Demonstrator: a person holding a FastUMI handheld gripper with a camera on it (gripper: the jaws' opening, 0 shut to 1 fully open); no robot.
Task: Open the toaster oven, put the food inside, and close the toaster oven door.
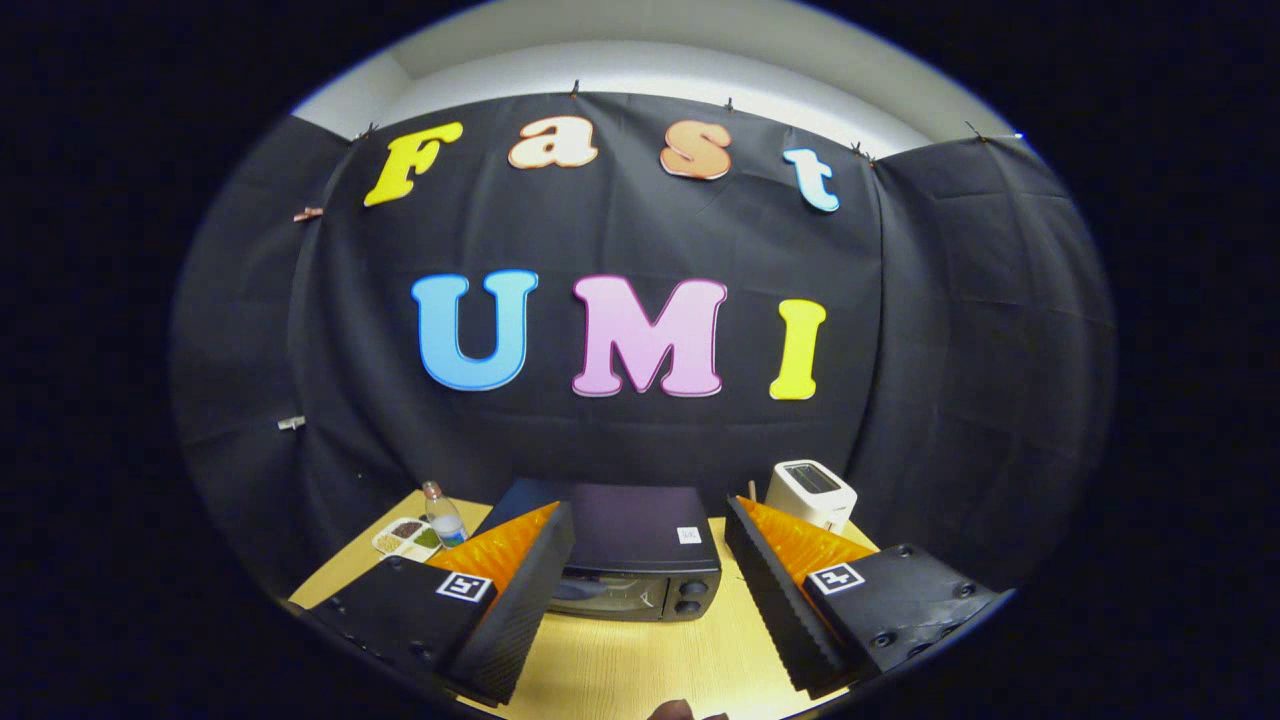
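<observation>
Fingers [640,600] spread wide, holding nothing; toaster oven [635,560] sits on the desk [620,670] just ahead between them, door apparently shut. Left finger hides the handle side, so a blind approach risks hitting the door glass. Food tray [405,538] is beyond the left finger, beside a bottle [443,517] that could tip.

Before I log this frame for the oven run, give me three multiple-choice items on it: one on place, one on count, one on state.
1. Where is the white toaster?
A. Behind the right finger, beside the toaster oven
B. On top of the oven
C. Next to the water bottle

2. How many knobs show on the oven's front?
A. One
B. Two
C. Four

3. How is the oven door?
A. Hanging fully open
B. Taken off
C. Closed

Answers: 1 A, it stands at the table's back on the right, apart from the oven. 2 B, two dark knobs sit stacked at the front's right end. 3 C, the glass door lies flush with the front, and the gripper hangs open ahead of it.
</observation>
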